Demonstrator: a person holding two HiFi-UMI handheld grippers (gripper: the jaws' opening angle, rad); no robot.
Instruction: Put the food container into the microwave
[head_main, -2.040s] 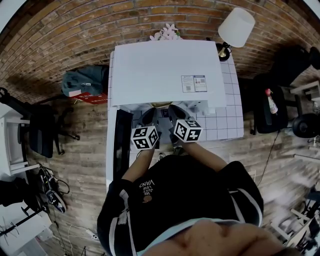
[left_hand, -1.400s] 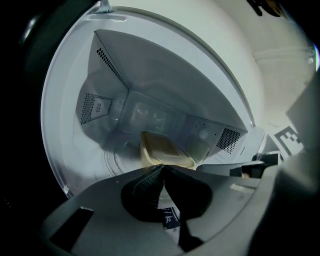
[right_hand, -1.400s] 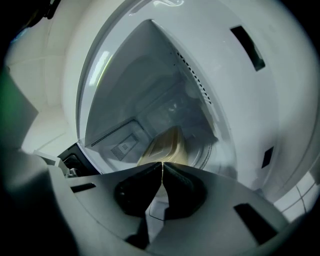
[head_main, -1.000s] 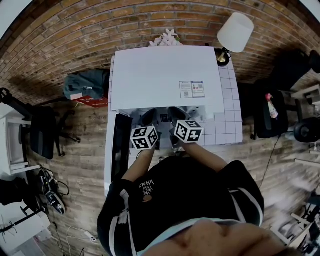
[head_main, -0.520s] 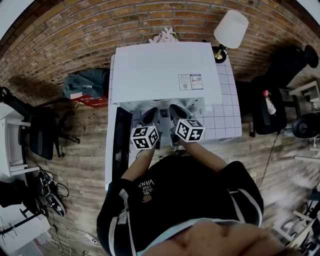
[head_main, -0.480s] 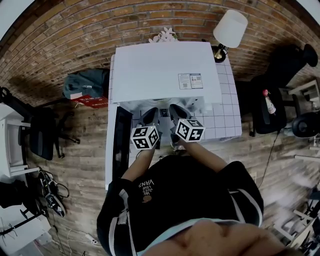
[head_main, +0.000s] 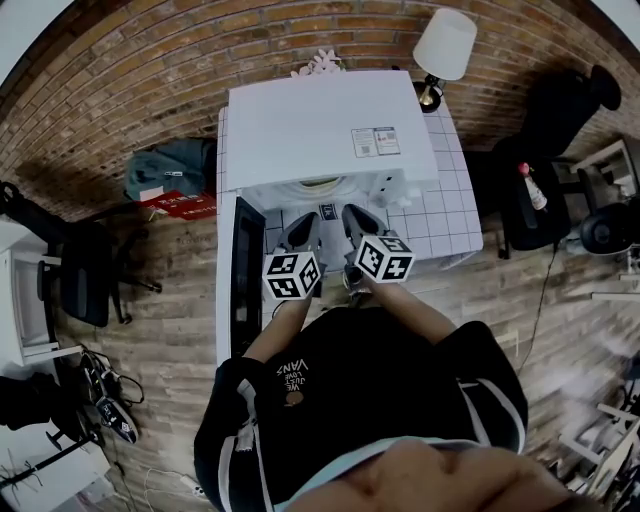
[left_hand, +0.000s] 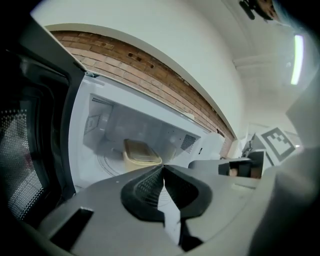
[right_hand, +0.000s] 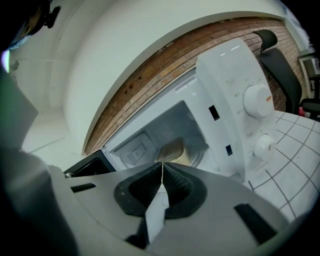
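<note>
The white microwave (head_main: 330, 125) stands on a tiled table, its dark door (head_main: 243, 262) swung open to the left. A tan food container (left_hand: 141, 154) sits inside the cavity on the turntable, and it shows too in the right gripper view (right_hand: 175, 150). From above only its rim (head_main: 322, 184) peeks out under the microwave's top. My left gripper (head_main: 303, 230) and right gripper (head_main: 352, 217) hover side by side just outside the opening, apart from the container. Both are shut with nothing between the jaws; in the gripper views the left gripper's (left_hand: 163, 168) and right gripper's (right_hand: 162, 164) tips meet.
The microwave's control panel with two knobs (right_hand: 257, 101) is right of the cavity. White tiled table (head_main: 452, 215) extends to the right. A lamp (head_main: 444, 45) and flowers (head_main: 320, 62) stand behind. A black chair (head_main: 545, 190) with a bottle (head_main: 532, 187) is at the right; a bag (head_main: 170, 165) lies left.
Both grippers have drawn back a little from the microwave's opening toward the person, staying shut. The head view has shifted, so more of the cavity's front shows.
</note>
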